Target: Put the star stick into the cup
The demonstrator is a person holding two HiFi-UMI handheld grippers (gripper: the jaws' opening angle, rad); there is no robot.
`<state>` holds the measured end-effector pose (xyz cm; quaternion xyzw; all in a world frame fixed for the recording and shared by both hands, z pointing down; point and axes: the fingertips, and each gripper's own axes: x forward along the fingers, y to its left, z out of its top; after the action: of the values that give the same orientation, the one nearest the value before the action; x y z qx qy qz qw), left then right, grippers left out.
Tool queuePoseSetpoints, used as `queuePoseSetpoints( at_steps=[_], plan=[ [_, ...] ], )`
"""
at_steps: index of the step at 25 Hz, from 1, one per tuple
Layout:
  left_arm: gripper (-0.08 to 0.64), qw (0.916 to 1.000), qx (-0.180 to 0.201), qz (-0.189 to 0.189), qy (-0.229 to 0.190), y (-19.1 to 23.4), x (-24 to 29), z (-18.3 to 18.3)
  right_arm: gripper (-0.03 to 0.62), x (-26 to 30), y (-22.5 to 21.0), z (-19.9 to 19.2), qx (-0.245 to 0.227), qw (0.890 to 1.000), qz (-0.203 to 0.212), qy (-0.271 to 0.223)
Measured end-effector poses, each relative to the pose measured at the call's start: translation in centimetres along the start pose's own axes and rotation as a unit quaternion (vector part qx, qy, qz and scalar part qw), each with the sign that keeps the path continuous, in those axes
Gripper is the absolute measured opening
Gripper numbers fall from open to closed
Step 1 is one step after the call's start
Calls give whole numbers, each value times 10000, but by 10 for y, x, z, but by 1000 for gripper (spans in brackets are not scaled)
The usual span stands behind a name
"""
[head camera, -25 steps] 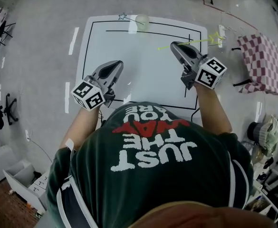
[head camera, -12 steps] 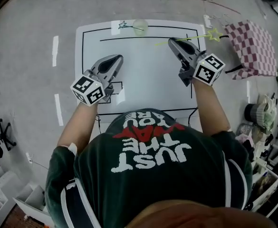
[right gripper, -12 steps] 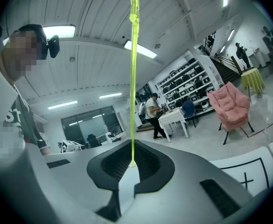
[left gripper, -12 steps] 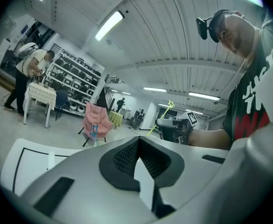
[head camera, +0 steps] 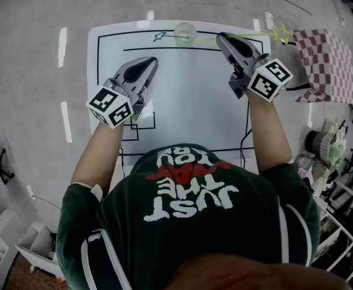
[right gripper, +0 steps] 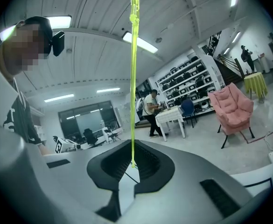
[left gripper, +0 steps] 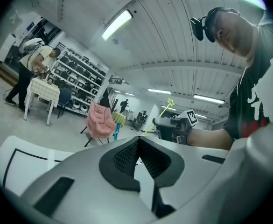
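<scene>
Our right gripper clamps the thin yellow-green star stick just right of the translucent pale-green cup on the white counter. Our left gripper, jaws together, holds nothing.

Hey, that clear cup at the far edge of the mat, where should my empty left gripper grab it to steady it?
Probably the near wall of the cup, coming in from your side with one jaw inside the rim. It looks upright and open-topped, and the blue star stick leans out over its left rim, so the near and right sides are free.
</scene>
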<state>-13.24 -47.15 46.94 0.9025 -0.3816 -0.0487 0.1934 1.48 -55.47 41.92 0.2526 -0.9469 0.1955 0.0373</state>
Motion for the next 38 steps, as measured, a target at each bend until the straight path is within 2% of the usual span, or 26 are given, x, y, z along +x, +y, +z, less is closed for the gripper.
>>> queuePoseSetpoints(
  at_steps=[8,15,25,38],
  plan=[
    [9,9996,-284,1,16,46,37,-29,43,41,-37,-24,-22,9998,89,150],
    [9,9994,-329,-12,59,66,58,-57,43,61,-51,-55,-122,9992,185,342],
    [9,9991,-391,-158,84,73,70,-81,43,79,-43,-85,-684,9945,254,746],
    [9,9988,-384,-280,153,69,75,-95,43,87,-47,-108,-1026,9890,220,1038]
  ],
)
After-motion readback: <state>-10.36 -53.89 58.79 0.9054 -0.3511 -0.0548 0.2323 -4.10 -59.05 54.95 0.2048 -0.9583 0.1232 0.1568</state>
